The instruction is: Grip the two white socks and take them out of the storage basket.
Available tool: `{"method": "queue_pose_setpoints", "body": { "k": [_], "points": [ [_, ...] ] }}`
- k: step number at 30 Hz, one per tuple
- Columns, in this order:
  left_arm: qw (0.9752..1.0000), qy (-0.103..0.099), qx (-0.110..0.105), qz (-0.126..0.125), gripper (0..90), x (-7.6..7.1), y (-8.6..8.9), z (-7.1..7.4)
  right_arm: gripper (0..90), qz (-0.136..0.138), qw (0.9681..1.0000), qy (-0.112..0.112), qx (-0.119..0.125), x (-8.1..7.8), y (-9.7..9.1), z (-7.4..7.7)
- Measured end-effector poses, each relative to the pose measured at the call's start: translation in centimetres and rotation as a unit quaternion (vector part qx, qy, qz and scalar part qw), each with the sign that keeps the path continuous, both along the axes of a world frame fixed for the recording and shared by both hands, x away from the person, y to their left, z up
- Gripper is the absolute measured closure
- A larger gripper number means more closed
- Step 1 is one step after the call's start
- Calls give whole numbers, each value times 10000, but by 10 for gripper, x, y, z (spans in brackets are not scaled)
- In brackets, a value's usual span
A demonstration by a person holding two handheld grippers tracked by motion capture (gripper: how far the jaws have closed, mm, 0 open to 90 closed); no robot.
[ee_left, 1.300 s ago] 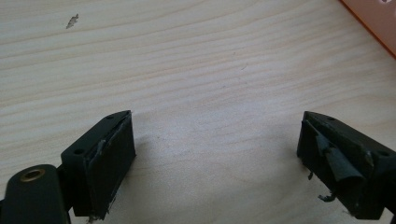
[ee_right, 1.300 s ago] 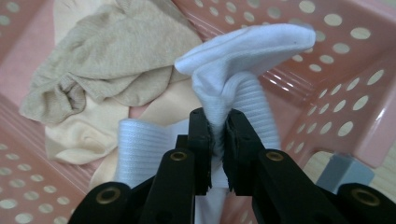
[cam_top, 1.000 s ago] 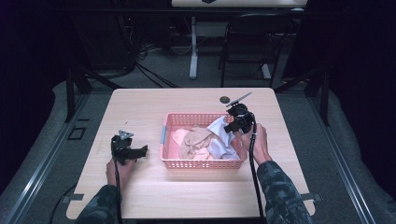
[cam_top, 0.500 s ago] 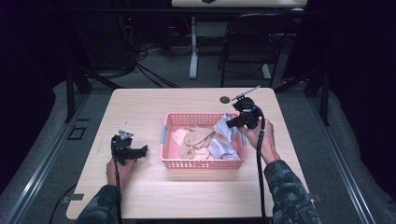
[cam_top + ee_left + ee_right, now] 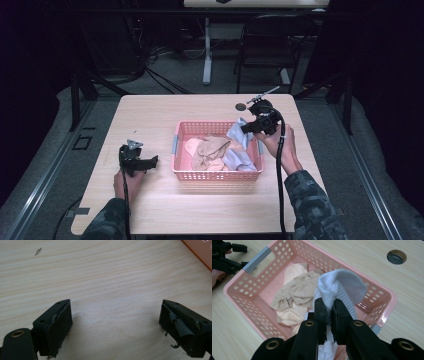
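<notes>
Right gripper view, nearest first: the right claw (image 5: pixel 329 322) was seen clenched on a white sock (image 5: pixel 337 290), its two black jaws pinching the ribbed fabric, which was lifted above the right end of a pink basket (image 5: pixel 247 300). Inside the basket, beige socks (image 5: pixel 294 293) were heaped on a pale peach one (image 5: pixel 288 315). Beyond the basket, a round hole (image 5: pixel 396 256) was cut into the wooden bench (image 5: pixel 352 252). From the high view, the left claw (image 5: pixel 150 162) was held low over the bench just left of the basket, gripped by the left hand (image 5: pixel 128 181). From the left gripper view, its jaws were spread wide apart, released, with bare wood between them. The right hand (image 5: pixel 280 145) was raised at the basket's far right corner.
</notes>
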State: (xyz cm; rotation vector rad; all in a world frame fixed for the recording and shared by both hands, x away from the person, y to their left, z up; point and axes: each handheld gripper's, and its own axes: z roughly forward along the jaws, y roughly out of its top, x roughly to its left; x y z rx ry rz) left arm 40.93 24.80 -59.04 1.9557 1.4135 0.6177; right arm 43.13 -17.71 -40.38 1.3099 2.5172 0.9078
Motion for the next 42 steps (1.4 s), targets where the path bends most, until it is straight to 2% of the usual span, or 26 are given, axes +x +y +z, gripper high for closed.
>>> {"method": "queue_pose_setpoints", "body": {
  "k": [7,14,22,28,42],
  "points": [
    [10000,-3,0,2,111,0,0,0,836,44,10000,-41,-16,-3,-1,11],
    [10000,-8,-8,-4,111,0,0,0,837,83,9998,-188,-16,-10,-3,30],
    [10000,-8,-10,-2,111,0,0,0,837,83,9996,-287,-11,-13,-8,43],
    [10000,-8,-8,-3,111,0,0,0,837,-12,9992,-406,44,-17,-18,54],
    [10000,-8,-9,-3,111,0,0,0,837,-260,9982,-519,119,-22,-46,64]
  ]
}}
